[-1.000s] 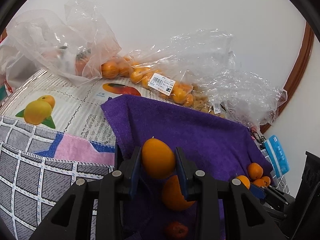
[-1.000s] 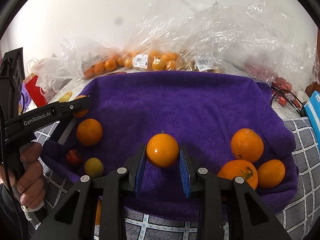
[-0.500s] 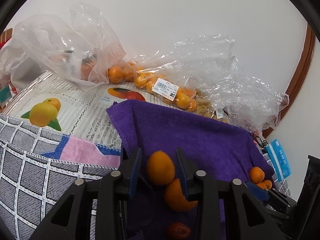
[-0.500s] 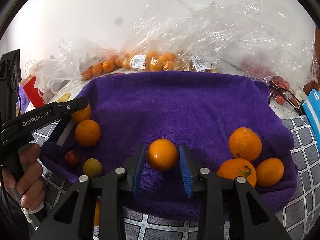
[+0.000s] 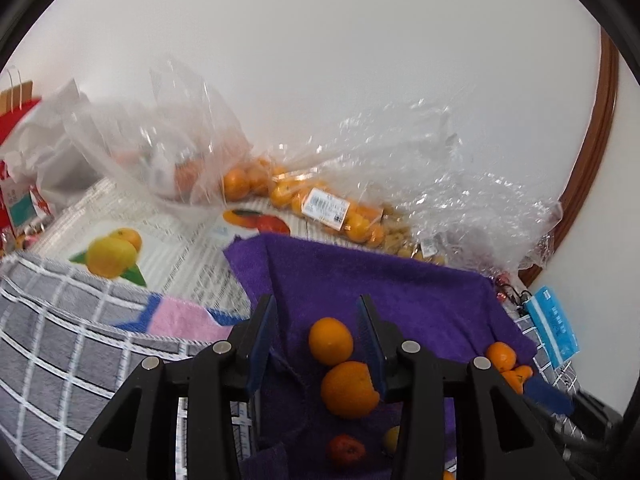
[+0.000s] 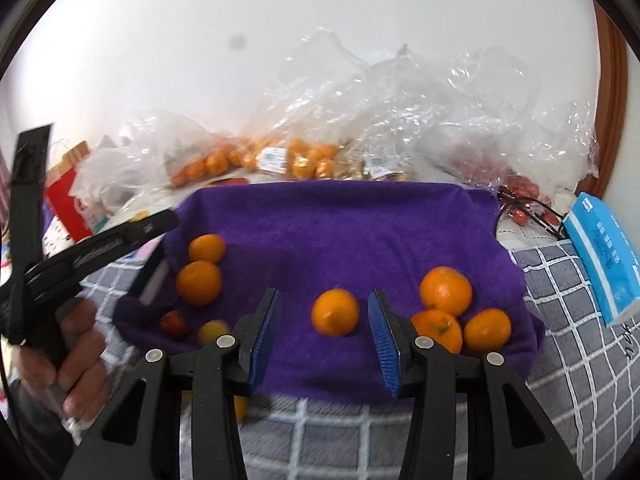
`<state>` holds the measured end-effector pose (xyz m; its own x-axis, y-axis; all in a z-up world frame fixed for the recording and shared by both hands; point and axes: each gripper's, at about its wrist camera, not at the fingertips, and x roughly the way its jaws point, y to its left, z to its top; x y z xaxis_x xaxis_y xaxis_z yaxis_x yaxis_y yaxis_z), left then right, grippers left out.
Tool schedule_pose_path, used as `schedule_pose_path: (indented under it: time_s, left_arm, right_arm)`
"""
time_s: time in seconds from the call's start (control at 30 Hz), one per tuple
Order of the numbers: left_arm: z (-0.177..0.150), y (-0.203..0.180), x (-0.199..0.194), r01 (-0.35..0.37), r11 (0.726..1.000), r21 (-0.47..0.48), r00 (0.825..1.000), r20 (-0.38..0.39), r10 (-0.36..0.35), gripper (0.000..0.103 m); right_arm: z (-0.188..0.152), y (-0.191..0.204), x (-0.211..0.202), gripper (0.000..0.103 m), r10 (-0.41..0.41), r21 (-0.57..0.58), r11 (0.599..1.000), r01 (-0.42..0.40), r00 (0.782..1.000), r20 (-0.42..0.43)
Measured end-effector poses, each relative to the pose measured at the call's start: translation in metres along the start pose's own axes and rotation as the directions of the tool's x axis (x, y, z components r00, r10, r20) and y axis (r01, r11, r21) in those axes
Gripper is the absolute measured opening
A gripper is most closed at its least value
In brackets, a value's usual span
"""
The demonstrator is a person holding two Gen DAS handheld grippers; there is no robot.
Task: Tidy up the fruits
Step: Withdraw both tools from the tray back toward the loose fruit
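A purple towel (image 6: 340,224) holds the fruit. My right gripper (image 6: 324,306) is opening; an orange (image 6: 335,312) lies on the towel between its blue pads (image 6: 262,340), touching neither. Three oranges (image 6: 445,290) cluster to its right. At the towel's left end lie two oranges (image 6: 199,282), a small red fruit (image 6: 174,323) and a yellow one (image 6: 214,332). My left gripper (image 5: 316,318) is opening too, above that end. One orange (image 5: 331,341) rests free between its jaws, another (image 5: 350,389) just behind it.
Clear plastic bags of small oranges (image 6: 296,156) line the white wall behind the towel. A blue tissue pack (image 6: 600,264) lies at the right on the grey checked blanket (image 6: 560,360). A fruit-printed sheet (image 5: 112,256) and red bag (image 5: 16,184) sit left.
Both grippers have let go of their oranges, which now lie on the towel. Both have opened, lifted and drawn back a little.
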<state>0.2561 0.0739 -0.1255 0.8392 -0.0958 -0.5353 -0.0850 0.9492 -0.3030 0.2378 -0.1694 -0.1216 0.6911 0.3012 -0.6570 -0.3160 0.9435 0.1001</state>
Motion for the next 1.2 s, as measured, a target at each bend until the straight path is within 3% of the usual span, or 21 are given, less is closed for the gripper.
schedule_pose_path:
  time_s: [0.17, 0.3, 0.43, 0.7, 0.83, 1.03, 1.2]
  left_arm:
    - [0.005, 0.005, -0.019, -0.033, 0.999, 0.023, 0.995, -0.092, 0.035, 0.041]
    - [-0.013, 0.021, -0.041, -0.078, 0.993, 0.092, 0.986, -0.143, 0.091, 0.043]
    - [-0.037, 0.037, -0.059, -0.124, 0.984, 0.130, 0.975, -0.167, 0.145, 0.044]
    - [-0.077, 0.054, -0.069, -0.083, 0.993, 0.088, 0.971, -0.216, 0.100, 0.045]
    - [-0.081, 0.048, -0.063, -0.042, 0.997, 0.071, 0.954, -0.293, 0.061, 0.045]
    - [-0.093, 0.040, -0.064, -0.069, 0.990, 0.126, 0.962, -0.254, 0.100, 0.045]
    - [-0.092, 0.043, -0.065, -0.039, 0.994, 0.105, 0.964, -0.258, 0.065, 0.049]
  right_arm:
    - [-0.016, 0.018, -0.015, 0.045, -0.017, 0.000, 1.000, 0.017, 1.000, -0.020]
    - [-0.039, 0.030, -0.013, 0.045, 0.068, 0.027, 0.997, -0.066, 0.995, -0.076]
    - [-0.056, 0.044, -0.005, 0.043, 0.092, 0.017, 0.996, -0.091, 0.990, -0.110]
    - [-0.059, 0.048, 0.008, 0.039, 0.119, 0.025, 0.993, -0.117, 0.985, -0.123]
    - [-0.058, 0.047, 0.013, 0.035, 0.086, 0.014, 0.996, -0.085, 0.990, -0.110]
    - [-0.056, 0.047, 0.016, 0.035, 0.098, 0.009, 0.995, -0.097, 0.990, -0.102]
    - [-0.056, 0.039, 0.015, 0.033, 0.133, 0.037, 0.991, -0.130, 0.985, -0.107]
